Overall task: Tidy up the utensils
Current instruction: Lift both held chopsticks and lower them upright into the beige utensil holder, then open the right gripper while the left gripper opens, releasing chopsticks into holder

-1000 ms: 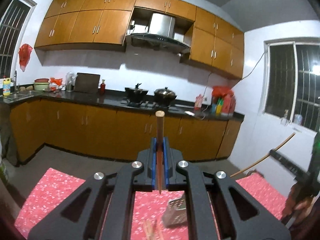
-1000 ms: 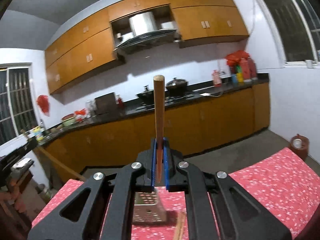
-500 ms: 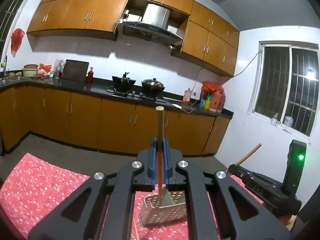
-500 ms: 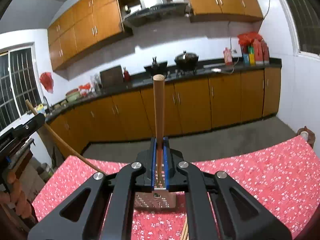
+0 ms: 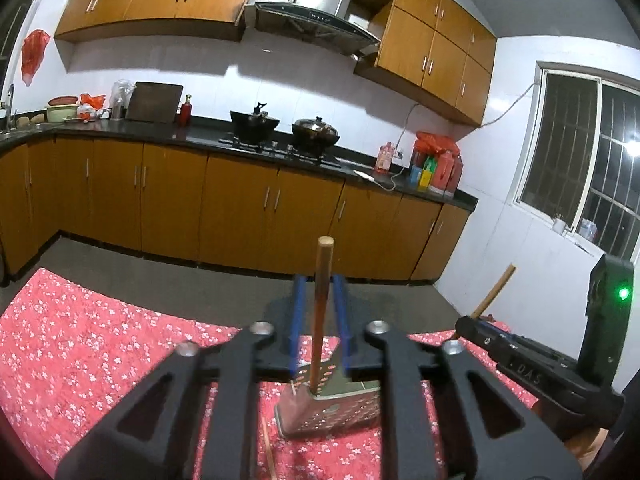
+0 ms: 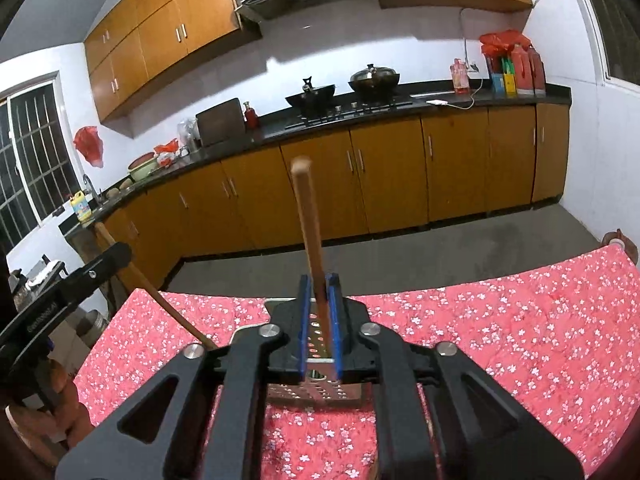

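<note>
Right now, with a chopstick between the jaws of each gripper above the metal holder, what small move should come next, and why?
Probably let both jaws finish opening, then lift the grippers straight up. In the left gripper the chopstick stands free of the blue pads, its tip already in the perforated metal holder. The right gripper is also opening around its chopstick over the holder, so the sticks seem delivered.

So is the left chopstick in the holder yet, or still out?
In. The chopstick has its lower end inside the perforated metal holder, standing near upright between the left gripper's opening jaws, untouched.

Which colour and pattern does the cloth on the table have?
The cloth is red with small white flowers, clearest in the right wrist view.
</note>
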